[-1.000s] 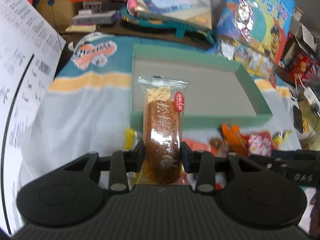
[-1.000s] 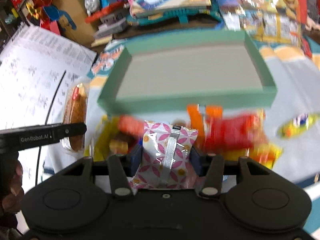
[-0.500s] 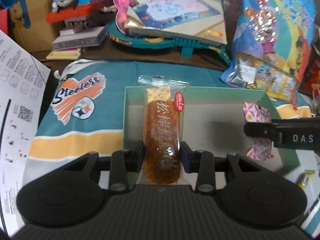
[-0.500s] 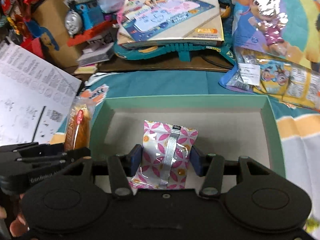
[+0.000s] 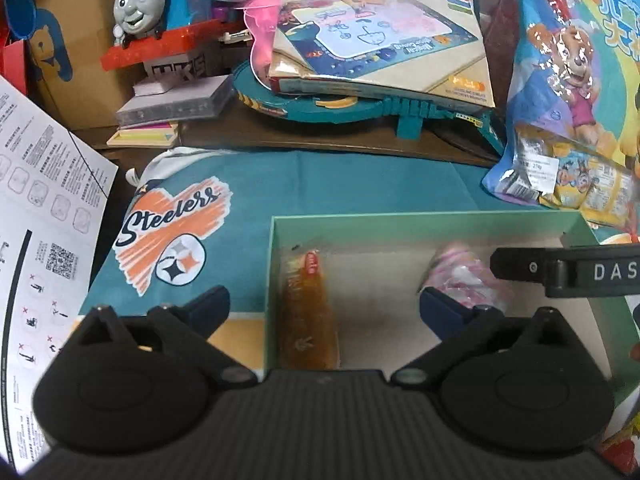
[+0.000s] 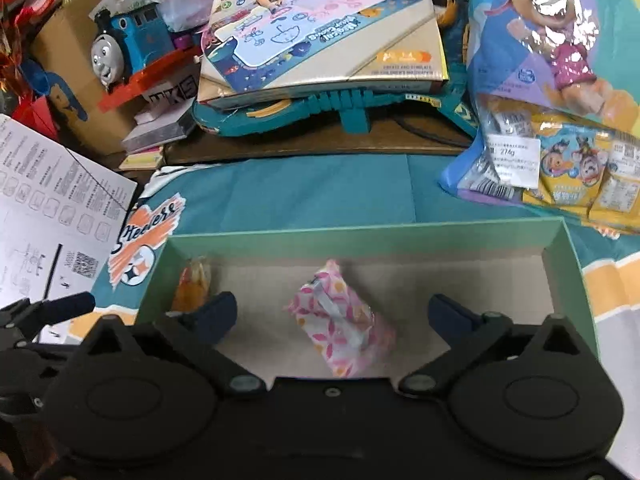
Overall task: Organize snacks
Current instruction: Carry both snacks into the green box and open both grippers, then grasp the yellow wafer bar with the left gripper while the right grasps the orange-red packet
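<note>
A shallow green box (image 5: pixel 420 222) (image 6: pixel 360 236) lies on the teal cloth. A brown cake bar in clear wrap (image 5: pixel 306 312) lies along the box's left side; it also shows in the right wrist view (image 6: pixel 192 286). A pink flowered snack packet (image 6: pixel 340 320) lies in the middle of the box, blurred in the left wrist view (image 5: pixel 464 276). My left gripper (image 5: pixel 324 308) is open above the bar. My right gripper (image 6: pixel 332 316) is open above the packet. Both are empty.
A Thomas toy train (image 5: pixel 160 8), a drawing-mat box (image 5: pixel 380 40) and a big Paw Patrol snack bag (image 5: pixel 580 92) crowd the back. A printed sheet (image 5: pixel 36 208) lies at the left. More snacks peek out at the lower right (image 5: pixel 620 452).
Both grippers moved over the box, opened and let go. The cake bar and the pink packet now lie inside the box.
</note>
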### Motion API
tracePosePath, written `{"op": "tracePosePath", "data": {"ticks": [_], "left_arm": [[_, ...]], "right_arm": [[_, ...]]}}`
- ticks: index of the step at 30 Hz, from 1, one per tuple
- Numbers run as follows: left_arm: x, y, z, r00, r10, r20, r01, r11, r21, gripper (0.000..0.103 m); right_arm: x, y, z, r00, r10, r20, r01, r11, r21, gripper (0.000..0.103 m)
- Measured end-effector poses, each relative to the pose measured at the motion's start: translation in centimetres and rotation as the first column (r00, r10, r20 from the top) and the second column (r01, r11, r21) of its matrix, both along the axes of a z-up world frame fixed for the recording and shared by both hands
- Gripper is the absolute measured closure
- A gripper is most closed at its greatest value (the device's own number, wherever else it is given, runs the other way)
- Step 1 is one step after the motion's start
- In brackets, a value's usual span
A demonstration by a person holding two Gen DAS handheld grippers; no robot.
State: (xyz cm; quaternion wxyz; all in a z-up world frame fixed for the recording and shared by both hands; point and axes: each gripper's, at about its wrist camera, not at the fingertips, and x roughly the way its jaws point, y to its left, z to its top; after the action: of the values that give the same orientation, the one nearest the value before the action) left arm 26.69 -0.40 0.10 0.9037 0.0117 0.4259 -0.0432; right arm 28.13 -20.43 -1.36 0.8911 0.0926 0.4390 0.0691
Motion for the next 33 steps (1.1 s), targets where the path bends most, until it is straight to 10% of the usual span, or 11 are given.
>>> {"op": "tracePosePath", "data": {"ticks": [16, 33], "left_arm": [[-10.2, 0.7, 0.8, 0.999, -0.041, -0.033, 0.042, 0.999, 0.023, 0.000], [-18.5, 5.2, -5.9, 0.983, 0.009, -0.185, 0.003, 0.998, 0.061, 0.000]], "right_arm": [[-12.0, -0.4, 1.6, 0.999, 0.034, 0.006, -0.034, 0.998, 0.050, 0.000], [-18.8, 3.3, -2.0, 0.979, 0.184, -0.085, -0.174, 0.977, 0.122, 0.000]]}}
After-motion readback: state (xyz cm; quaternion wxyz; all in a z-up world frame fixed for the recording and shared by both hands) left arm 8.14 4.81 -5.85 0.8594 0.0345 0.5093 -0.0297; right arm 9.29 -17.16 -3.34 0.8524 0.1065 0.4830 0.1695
